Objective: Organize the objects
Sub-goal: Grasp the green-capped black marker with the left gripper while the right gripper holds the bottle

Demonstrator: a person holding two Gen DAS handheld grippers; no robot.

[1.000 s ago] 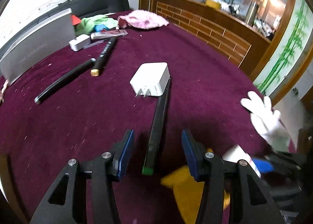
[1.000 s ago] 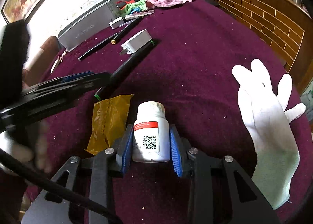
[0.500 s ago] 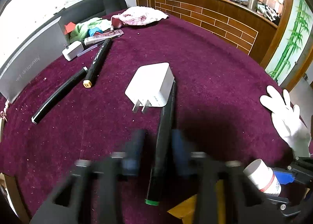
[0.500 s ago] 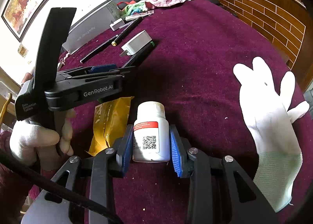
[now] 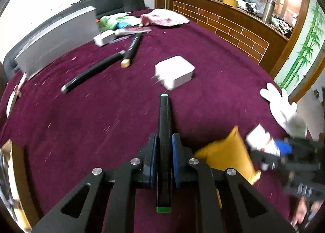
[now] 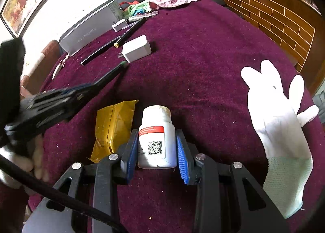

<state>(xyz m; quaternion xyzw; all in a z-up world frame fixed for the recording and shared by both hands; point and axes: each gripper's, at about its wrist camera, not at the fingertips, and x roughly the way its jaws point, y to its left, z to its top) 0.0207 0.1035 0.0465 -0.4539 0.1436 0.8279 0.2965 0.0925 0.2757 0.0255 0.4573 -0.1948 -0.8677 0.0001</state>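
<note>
Marker (image 5: 164, 131): black with green ends, clamped between the left gripper (image 5: 164, 151) pads, pointing ahead of it.
Bottle (image 6: 156, 137): white, upright, gripped by the right gripper (image 6: 156, 151).
Charger (image 5: 174, 71): just beyond the marker tip.
Pouch (image 6: 113, 127): yellow, left of the bottle.
Glove (image 6: 278, 115): white, right of the right gripper.
</note>
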